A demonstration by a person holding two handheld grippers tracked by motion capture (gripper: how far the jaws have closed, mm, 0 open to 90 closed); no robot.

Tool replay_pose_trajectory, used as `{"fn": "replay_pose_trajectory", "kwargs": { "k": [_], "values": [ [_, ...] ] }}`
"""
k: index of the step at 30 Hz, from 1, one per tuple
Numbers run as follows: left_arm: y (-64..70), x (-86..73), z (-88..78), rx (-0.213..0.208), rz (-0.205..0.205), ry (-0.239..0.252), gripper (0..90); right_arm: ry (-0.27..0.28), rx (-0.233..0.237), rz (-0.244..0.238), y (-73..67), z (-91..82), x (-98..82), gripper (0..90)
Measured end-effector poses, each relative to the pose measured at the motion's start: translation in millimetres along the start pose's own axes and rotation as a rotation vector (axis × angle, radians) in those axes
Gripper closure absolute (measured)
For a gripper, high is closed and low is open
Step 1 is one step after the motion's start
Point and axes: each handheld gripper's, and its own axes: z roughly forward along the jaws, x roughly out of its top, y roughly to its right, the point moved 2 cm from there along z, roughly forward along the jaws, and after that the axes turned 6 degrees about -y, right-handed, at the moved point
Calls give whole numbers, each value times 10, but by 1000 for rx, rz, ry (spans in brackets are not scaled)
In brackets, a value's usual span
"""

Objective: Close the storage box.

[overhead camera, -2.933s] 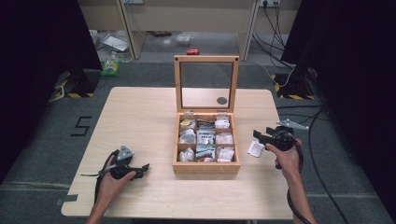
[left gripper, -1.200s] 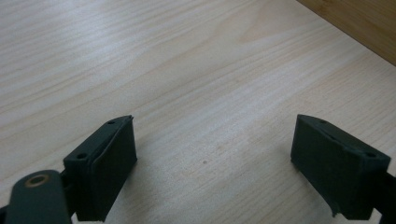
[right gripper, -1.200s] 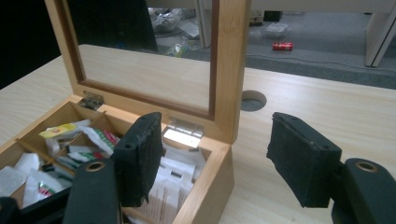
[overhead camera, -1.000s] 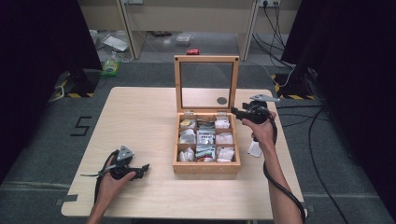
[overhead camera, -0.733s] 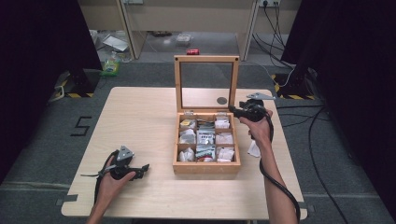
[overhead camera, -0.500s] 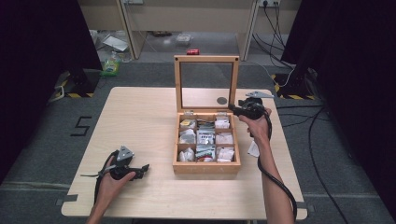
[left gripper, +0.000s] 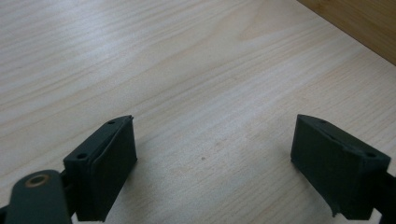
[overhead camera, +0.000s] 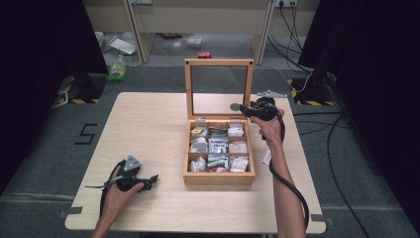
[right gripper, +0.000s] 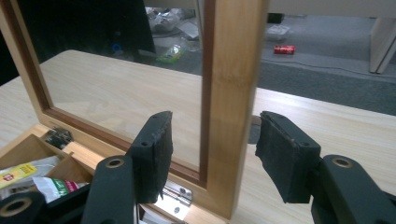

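A wooden box [overhead camera: 218,177] with several compartments of sachets [overhead camera: 218,146] stands mid-table, its glass-paned lid [overhead camera: 218,62] upright. My right gripper [overhead camera: 244,110] is at the lid's right edge. In the right gripper view the lid's right frame bar [right gripper: 233,70] stands between the jaws of my right gripper [right gripper: 212,154]. They have just been closing, and a gap still shows at the left pad [right gripper: 156,149]. My left gripper [overhead camera: 153,179] rests low on the table's near left, open over bare wood [left gripper: 212,163].
A white packet [overhead camera: 267,157] lies on the table just right of the box, by my right forearm. A small round dark thing [overhead camera: 234,106] sits behind the lid glass. A hinge [right gripper: 170,203] shows at the lid's base. The table top [overhead camera: 148,124] left of the box is bare wood.
My right gripper has left the white packet on the table and moved up and away to the lid's right edge, edging left in the last second. The left hand stayed still.
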Motion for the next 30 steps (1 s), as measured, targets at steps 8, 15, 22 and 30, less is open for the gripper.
{"fn": "replay_pose_trajectory", "kwargs": {
  "k": [8,15,22,30],
  "values": [
    [3,-4,-3,-2,-1,1,135,-19,5,-17,-35,70,28,439],
    [3,-4,-3,-1,0,1,135,-18,14,-10,-26,122,78,439],
    [4,-6,-3,-1,0,3,136,-3,5,-18,-13,115,87,501],
    [3,-6,-4,-1,1,2,135,4,4,-27,3,91,79,544]
  ]
}}
